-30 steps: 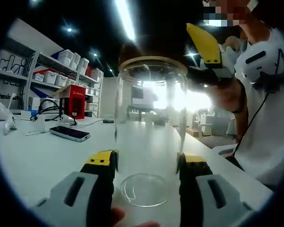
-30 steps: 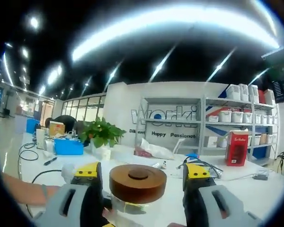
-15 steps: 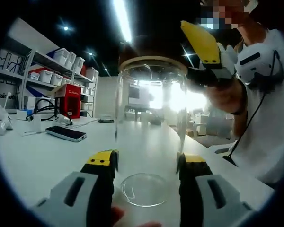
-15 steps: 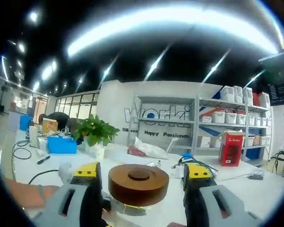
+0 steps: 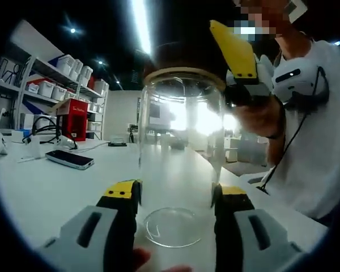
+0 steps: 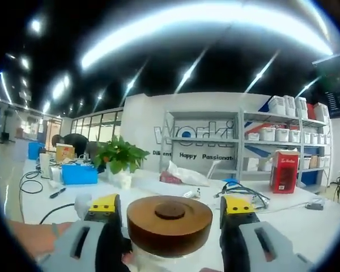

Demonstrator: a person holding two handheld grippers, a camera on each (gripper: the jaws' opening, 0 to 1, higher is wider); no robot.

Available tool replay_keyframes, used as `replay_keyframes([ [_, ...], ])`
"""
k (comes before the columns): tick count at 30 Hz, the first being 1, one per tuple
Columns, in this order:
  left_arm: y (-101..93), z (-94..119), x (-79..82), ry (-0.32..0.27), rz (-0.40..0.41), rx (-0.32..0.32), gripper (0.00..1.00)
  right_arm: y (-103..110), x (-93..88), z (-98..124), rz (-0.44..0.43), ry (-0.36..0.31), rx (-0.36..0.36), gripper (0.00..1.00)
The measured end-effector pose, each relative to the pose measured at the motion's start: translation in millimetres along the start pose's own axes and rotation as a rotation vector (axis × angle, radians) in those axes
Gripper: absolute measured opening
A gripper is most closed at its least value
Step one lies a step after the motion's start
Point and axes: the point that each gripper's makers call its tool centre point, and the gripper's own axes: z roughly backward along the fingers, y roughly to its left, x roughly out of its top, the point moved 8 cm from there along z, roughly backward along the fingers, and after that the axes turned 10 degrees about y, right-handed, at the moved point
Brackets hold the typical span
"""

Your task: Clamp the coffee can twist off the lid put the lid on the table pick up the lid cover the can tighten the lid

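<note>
Shelves point(image 6: 283, 153) unchanged; right tool point(image 6: 170, 218) now nearer lid point(image 6: 169, 224).

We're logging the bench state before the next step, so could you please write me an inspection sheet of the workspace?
Surface: white table, the can stands on it.
Job's things: clear glass coffee can, upright, empty; brown wooden lid on its mouth.
Clutter: phone, red box, potted plant, blue box.
Grippers: left gripper jaws against the can's sides; right gripper jaws either side of the lid, contact unclear.
Cables: black cable on the table.
Surroundings: shelving holding white bins, ceiling lights.
</note>
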Motion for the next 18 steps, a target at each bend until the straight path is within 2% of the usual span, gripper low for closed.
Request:
replay_keyframes([
  [7,-0.5,-0.2,-0.2,0.001,0.002,0.004,0.44,1.3,-3.4,-3.0,-0.004,0.017,0.006,0.56],
  [18,-0.8,-0.7,-0.1,0.002,0.003,0.011,0.44,2.1,-1.6,-3.5,0.000,0.024,0.013,0.56],
])
